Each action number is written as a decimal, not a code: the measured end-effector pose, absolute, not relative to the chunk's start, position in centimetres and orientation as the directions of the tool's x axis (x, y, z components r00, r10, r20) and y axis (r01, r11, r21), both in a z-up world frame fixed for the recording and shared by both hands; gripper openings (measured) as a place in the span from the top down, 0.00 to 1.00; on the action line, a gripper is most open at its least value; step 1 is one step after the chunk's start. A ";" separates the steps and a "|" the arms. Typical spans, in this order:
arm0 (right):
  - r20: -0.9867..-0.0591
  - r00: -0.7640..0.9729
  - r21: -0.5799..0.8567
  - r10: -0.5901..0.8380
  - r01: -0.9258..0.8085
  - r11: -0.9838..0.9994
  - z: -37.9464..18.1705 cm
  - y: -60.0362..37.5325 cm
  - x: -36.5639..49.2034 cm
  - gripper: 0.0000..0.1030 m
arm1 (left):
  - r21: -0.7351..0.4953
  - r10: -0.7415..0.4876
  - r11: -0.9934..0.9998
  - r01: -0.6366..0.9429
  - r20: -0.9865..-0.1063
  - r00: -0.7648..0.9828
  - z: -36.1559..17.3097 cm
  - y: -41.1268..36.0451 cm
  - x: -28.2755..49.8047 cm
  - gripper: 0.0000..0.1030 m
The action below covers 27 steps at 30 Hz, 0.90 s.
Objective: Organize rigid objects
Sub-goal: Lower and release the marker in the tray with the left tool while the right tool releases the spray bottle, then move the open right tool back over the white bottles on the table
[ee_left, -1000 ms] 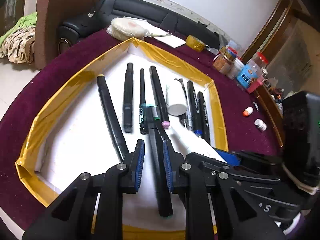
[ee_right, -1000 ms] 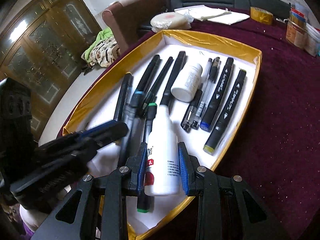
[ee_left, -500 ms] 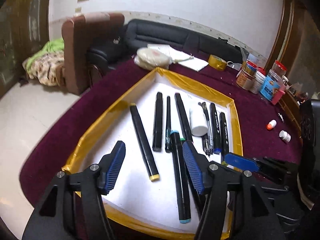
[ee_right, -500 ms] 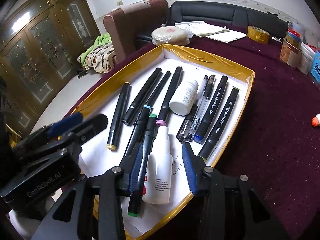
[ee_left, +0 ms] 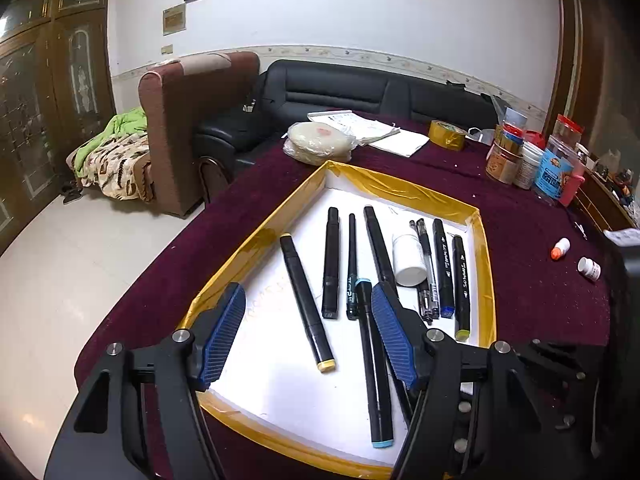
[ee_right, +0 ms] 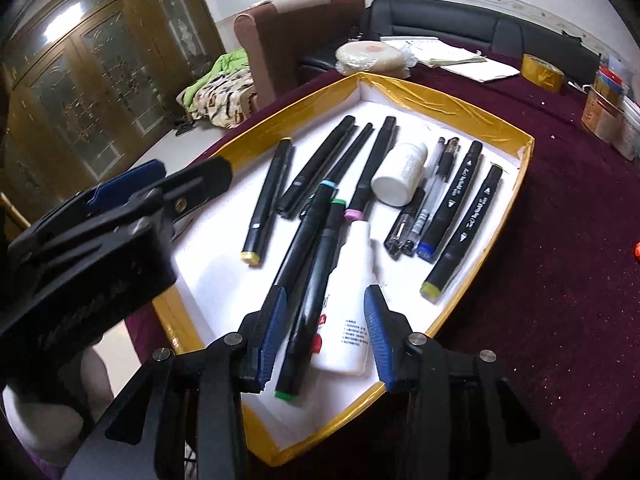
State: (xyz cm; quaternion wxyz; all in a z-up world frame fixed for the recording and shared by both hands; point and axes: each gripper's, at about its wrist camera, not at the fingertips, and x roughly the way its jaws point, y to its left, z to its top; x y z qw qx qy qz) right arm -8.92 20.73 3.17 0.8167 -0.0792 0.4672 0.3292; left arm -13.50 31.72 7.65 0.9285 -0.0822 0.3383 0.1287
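A white tray with a gold rim holds several black markers and pens, a small white pill bottle and a white squeeze bottle. My left gripper is open and empty, raised above the tray's near end, over a blue-capped marker and a yellow-capped marker. My right gripper is open and empty, above the squeeze bottle and a green-capped marker. The left gripper also shows at the left of the right wrist view.
The tray lies on a maroon tablecloth. On the cloth beyond are a bagged round stack, papers, a tape roll, jars, and two small bottles to the right. Sofa and armchair stand behind.
Both grippers opened, let go of a marker and the squeeze bottle, and pulled up and back from the tray. The marker and squeeze bottle now lie in the tray.
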 end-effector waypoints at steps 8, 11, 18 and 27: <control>-0.825 0.275 0.224 0.494 -0.644 0.732 2.7 21.6 -9.4 0.64 | -0.070 0.175 0.954 -0.291 -0.657 0.733 7.5 31.6 -13.5 0.35; -0.837 0.260 0.224 0.481 -0.639 0.736 1.9 22.1 -8.9 0.63 | -0.071 0.175 0.954 -0.292 -0.658 0.732 7.5 31.6 -13.5 0.33; -0.848 0.324 0.130 0.418 -0.638 0.759 1.6 22.8 -8.8 0.64 | -0.066 0.178 0.953 -0.294 -0.664 0.726 7.2 31.6 -13.4 0.33; -0.791 0.409 0.170 0.455 -0.568 0.805 4.6 17.2 -8.5 0.55 | -0.120 0.122 0.949 -0.292 -0.715 0.689 5.6 32.6 -12.6 0.30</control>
